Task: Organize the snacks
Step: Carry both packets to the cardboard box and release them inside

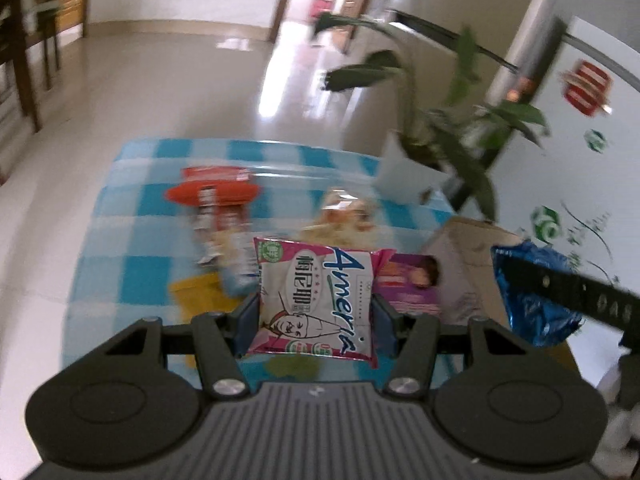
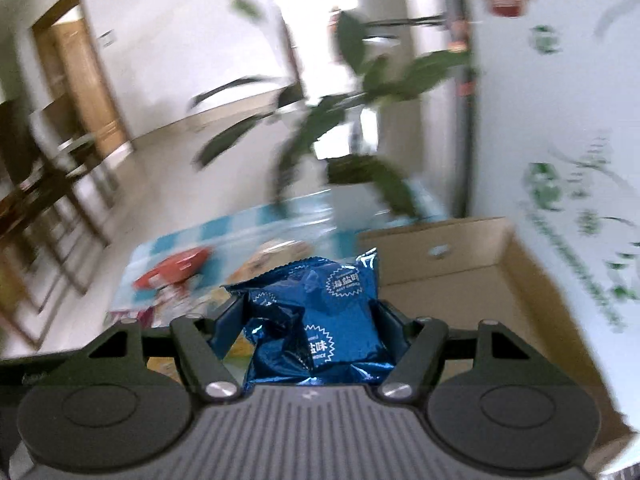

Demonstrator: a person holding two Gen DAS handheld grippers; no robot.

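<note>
Left gripper (image 1: 316, 312) clamps a pink-white snack packet (image 1: 316, 300); right gripper (image 2: 310, 320) clamps a blue foil packet (image 2: 320, 320) near the cardboard box (image 2: 460, 264). Several snacks remain on the checkered table (image 1: 120, 240).

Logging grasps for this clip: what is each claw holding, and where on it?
The left claw grips the pink-and-white snack packet by its side edges. The right claw squeezes the crumpled blue foil packet across its middle.

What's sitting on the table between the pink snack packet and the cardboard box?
A purple packet, seen in the left wrist view.
</note>
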